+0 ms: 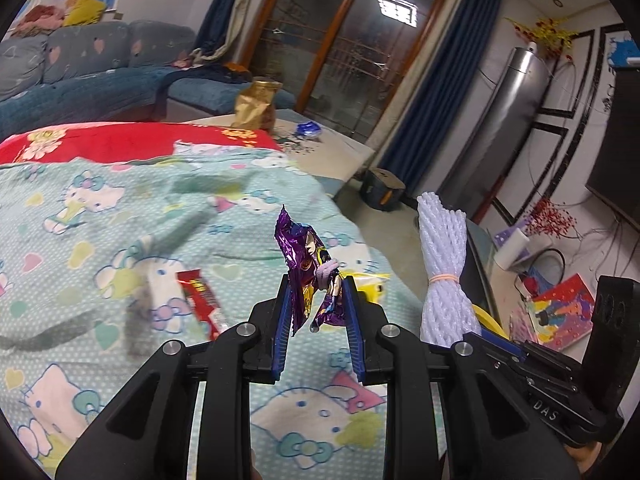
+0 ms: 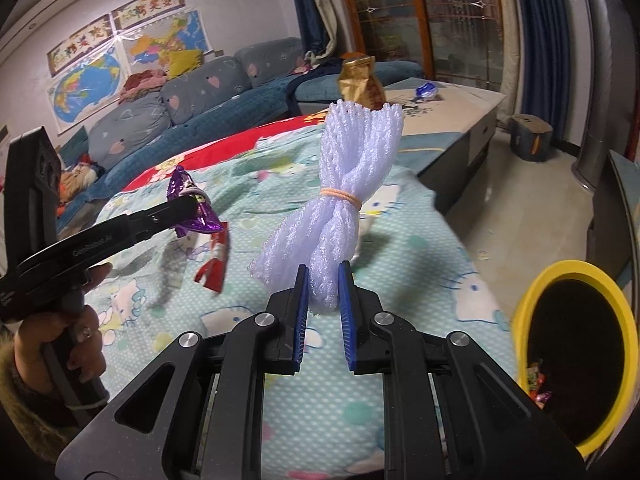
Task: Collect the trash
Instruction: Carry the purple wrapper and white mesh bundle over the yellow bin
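Observation:
My left gripper (image 1: 316,286) is shut on a crumpled purple foil wrapper (image 1: 306,248) and holds it above the bed; the wrapper also shows in the right wrist view (image 2: 192,206). My right gripper (image 2: 323,272) is shut on a white foam net bundle (image 2: 340,196) tied with an orange rubber band, held upright above the bed; the bundle shows in the left wrist view (image 1: 444,264). A red wrapper (image 1: 202,298) lies on the bedspread (image 1: 100,240). A yellow trash bin (image 2: 576,352) with wrappers inside stands at the right, beside the bed.
A gold bag (image 1: 256,104) and a blue wrapper (image 1: 306,129) sit on a low table beyond the bed. A yellow packet (image 1: 372,286) lies behind my left fingers. A sofa (image 1: 80,72) runs along the far wall. Clutter lies on the floor at right (image 1: 560,312).

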Available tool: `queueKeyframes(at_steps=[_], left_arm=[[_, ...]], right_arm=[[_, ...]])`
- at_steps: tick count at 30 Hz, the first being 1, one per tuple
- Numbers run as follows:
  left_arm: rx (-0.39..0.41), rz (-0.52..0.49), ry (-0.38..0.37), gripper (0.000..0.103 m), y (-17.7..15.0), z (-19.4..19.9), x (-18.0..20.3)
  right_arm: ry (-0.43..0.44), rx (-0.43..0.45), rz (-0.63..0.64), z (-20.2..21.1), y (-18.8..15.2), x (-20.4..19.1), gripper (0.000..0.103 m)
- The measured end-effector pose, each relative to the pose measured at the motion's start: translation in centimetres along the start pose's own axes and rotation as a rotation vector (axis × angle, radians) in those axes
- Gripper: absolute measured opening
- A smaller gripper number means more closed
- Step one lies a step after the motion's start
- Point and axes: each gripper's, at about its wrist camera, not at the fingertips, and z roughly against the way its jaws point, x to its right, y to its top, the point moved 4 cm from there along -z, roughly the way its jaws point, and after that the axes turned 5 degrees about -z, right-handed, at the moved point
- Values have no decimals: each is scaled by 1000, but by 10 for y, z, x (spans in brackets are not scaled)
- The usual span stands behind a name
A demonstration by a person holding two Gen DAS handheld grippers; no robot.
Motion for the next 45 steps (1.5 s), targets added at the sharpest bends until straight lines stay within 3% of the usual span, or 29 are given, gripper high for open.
queueKeyframes(at_steps=[19, 45], left_arm=[[-32, -109, -115, 24, -5, -18, 64], [-67, -209, -207, 24, -17, -32, 116]], right_arm=[[-143, 35, -111, 31, -5, 77, 11], [-251, 45, -194, 53, -11, 128, 11]])
